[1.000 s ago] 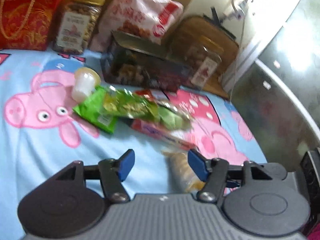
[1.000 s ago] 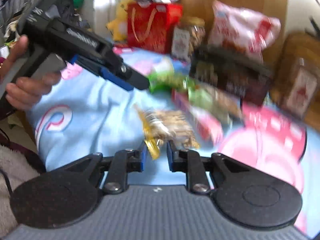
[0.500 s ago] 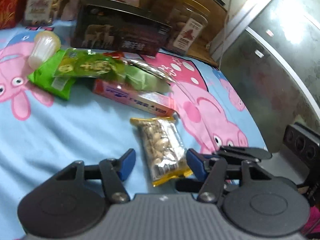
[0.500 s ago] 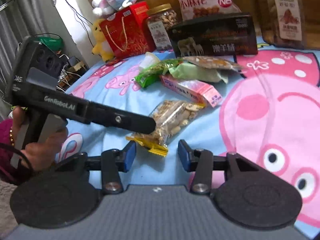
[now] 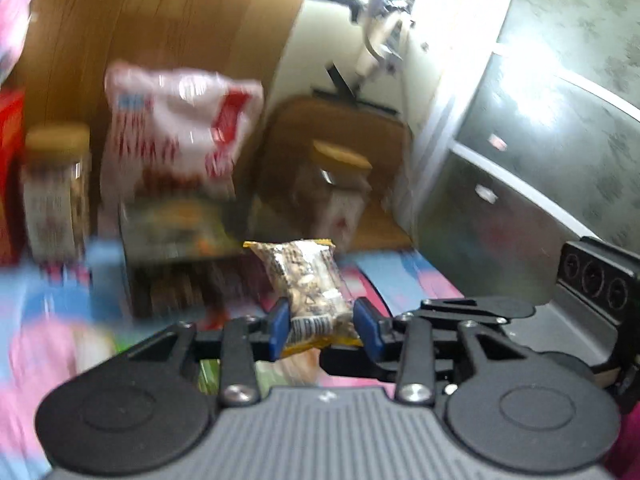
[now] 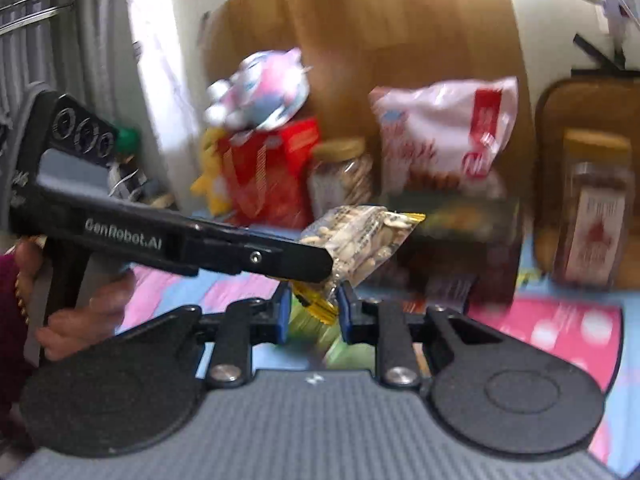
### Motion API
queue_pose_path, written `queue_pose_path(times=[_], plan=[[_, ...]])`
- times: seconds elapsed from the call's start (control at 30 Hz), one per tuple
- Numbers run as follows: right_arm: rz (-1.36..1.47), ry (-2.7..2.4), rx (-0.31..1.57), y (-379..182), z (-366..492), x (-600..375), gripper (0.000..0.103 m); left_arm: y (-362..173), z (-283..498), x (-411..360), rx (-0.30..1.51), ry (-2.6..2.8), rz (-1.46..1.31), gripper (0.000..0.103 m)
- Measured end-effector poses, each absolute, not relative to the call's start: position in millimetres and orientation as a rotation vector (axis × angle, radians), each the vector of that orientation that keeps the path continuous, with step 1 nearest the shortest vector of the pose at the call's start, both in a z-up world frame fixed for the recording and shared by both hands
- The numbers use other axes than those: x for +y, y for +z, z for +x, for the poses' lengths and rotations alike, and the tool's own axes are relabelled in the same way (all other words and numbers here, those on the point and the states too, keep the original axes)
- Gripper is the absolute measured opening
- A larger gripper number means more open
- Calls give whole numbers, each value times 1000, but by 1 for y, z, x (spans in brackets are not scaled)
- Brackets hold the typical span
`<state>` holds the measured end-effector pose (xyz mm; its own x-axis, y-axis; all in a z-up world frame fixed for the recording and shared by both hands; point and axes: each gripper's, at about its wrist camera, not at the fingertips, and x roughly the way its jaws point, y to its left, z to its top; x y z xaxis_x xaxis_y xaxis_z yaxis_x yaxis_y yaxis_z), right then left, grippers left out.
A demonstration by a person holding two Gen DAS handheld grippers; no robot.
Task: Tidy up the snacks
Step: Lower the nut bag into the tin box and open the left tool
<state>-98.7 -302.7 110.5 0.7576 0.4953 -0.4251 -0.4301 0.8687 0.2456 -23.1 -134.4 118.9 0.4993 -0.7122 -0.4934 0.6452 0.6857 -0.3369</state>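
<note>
My left gripper [image 5: 320, 326] is shut on a clear nut packet with yellow ends [image 5: 310, 280] and holds it up in the air. In the right wrist view the same packet [image 6: 360, 236] sticks out of the left gripper's black fingers [image 6: 296, 258]. My right gripper [image 6: 312, 314] sits just below, its blue pads on either side of the packet's yellow end [image 6: 316, 306]; I cannot tell whether they pinch it. Behind stand a dark snack box [image 6: 452, 240], a pink-white bag [image 6: 444, 132], and two nut jars [image 6: 344, 176] [image 6: 596, 208].
A red gift bag [image 6: 268, 176] with a plush toy [image 6: 260, 88] on top stands at the back left against a wooden headboard [image 6: 400, 32]. The Peppa Pig sheet [image 6: 560, 328] lies below. A glass door [image 5: 540, 140] is on the right.
The left gripper closed on the nut packet and lifted it off the sheet. The right gripper rose with it and its jaws narrowed around the packet's yellow end.
</note>
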Motion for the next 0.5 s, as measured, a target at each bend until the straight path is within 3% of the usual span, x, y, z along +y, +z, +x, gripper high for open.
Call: queue_pose_path(times=[0.2, 0.37, 0.4, 0.43, 0.5], plan=[[286, 413, 660, 101, 13, -334, 27, 97, 75, -171, 742, -700, -157, 36], [364, 359, 729, 78, 47, -334, 30, 72, 113, -174, 760, -583, -201, 46], [361, 355, 715, 77, 49, -333, 34, 71, 118, -174, 749, -550, -212, 50], [355, 335, 709, 78, 50, -333, 44, 71, 121, -173, 748, -533, -217, 55], [347, 276, 692, 80, 51, -335, 48, 77, 125, -170, 727, -507, -237, 61]])
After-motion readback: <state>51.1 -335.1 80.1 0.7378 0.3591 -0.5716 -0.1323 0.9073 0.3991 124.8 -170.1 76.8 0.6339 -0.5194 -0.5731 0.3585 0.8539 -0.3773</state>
